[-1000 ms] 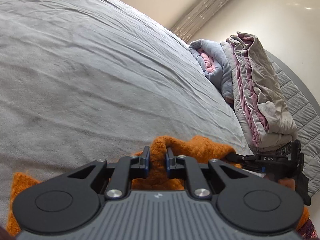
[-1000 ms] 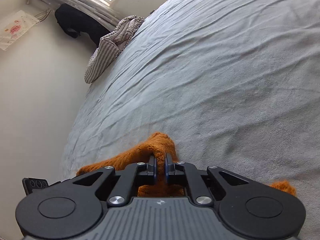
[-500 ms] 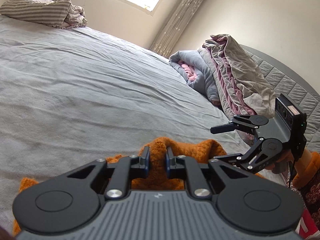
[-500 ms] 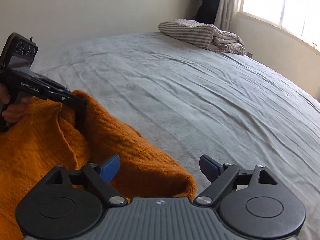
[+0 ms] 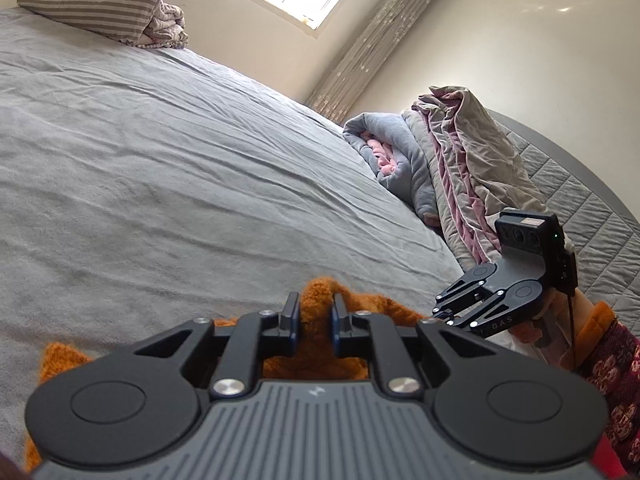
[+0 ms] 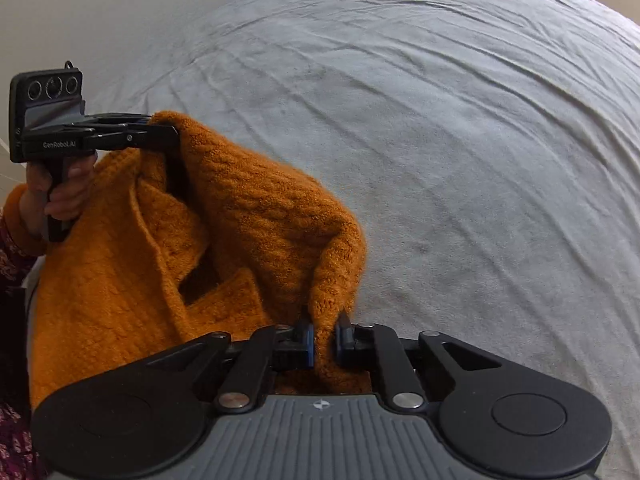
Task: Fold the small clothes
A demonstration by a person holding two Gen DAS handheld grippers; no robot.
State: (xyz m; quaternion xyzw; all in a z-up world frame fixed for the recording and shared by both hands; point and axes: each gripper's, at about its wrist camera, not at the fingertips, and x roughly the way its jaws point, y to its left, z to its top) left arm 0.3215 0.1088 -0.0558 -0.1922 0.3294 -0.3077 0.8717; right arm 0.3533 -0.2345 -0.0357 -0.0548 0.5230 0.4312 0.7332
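While a wide bed with a rumpled grey fleece cover (image 5: 168,168) fills both views, a folded striped quilt (image 5: 100,12) lies at its far end and a heap of grey and pink blankets (image 5: 452,168) sits against the quilted grey headboard (image 5: 568,184). The chunky orange knitted sweater (image 6: 240,216) is raised off the cover, bunched between two hand-held tools. The left gripper (image 6: 176,136) pinches its upper edge; the right gripper (image 6: 325,344), jaws pressed close, nips a fold of the same knit near the hem.
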